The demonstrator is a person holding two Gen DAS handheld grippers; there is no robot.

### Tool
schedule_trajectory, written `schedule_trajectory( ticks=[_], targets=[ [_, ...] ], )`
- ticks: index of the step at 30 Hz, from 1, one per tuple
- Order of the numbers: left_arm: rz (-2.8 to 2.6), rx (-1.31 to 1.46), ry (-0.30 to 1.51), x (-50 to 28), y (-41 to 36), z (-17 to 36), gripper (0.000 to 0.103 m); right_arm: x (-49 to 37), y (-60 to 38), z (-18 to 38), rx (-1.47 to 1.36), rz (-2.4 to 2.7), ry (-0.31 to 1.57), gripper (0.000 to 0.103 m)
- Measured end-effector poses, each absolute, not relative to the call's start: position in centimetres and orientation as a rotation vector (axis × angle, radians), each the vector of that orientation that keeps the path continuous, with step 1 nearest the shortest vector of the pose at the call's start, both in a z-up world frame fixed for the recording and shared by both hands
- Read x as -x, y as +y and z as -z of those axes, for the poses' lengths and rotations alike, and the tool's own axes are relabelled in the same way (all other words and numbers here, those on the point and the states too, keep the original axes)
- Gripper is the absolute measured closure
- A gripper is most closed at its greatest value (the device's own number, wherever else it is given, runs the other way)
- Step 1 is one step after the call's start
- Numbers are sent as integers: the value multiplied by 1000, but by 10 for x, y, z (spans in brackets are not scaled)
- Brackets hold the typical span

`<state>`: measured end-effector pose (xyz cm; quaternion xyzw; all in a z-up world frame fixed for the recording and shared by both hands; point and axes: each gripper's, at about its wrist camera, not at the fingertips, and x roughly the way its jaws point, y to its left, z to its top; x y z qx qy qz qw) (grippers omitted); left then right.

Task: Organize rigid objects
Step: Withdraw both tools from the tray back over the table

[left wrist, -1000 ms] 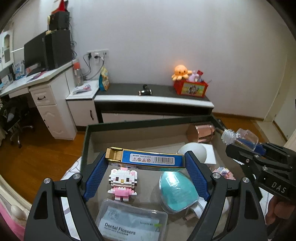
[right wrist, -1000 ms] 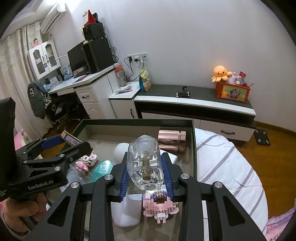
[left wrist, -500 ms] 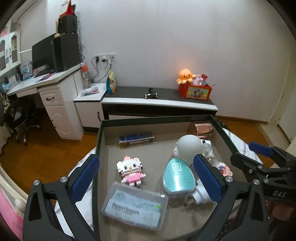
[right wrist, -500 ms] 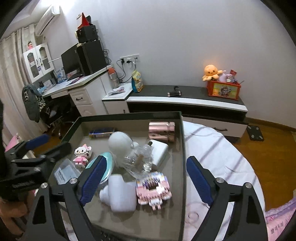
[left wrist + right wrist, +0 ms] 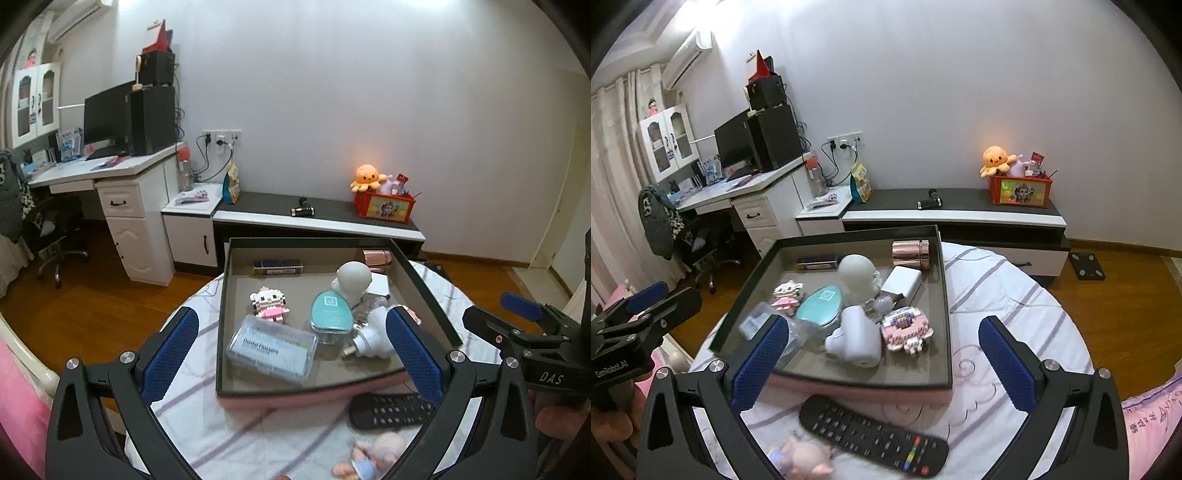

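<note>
A dark-rimmed tray (image 5: 424,291) sits on a striped white cloth. In it lie a blue box (image 5: 277,268) at the back, a kitty brick figure (image 5: 269,303), a clear flosser case (image 5: 271,349), a teal egg-shaped case (image 5: 330,316) and a glass bottle (image 5: 881,304) among white items. My left gripper (image 5: 291,313) hangs open and empty over the tray's near side. The jaws of my right gripper (image 5: 883,324) are opening, with nothing held between them. A black remote (image 5: 871,435) and a small pink doll (image 5: 801,458) lie on the cloth in front of the tray.
The tray also holds a rose-gold cylinder (image 5: 910,253), a white charger (image 5: 901,280), a white plug (image 5: 855,339) and a pink brick house (image 5: 907,328). Beyond stand a low cabinet (image 5: 317,221), a desk (image 5: 110,177) and wooden floor.
The left gripper let go of the blue box and the right released the glass bottle; both lie in the tray. Both grippers opened wide and drew back and up, bringing the remote and doll into view.
</note>
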<state>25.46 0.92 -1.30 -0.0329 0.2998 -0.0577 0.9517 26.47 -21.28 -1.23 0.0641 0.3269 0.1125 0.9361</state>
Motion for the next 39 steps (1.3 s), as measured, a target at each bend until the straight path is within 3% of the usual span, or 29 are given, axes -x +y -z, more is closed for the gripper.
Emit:
schedule_trajectory(
  ticks=[23, 39],
  targets=[
    [109, 104, 553, -144, 14, -7, 0, -158, -215, -8, -122, -246, 598, 0],
    [103, 112, 589, -120, 11, 10, 0, -135, -220, -7, -125, -239, 591, 0]
  ],
)
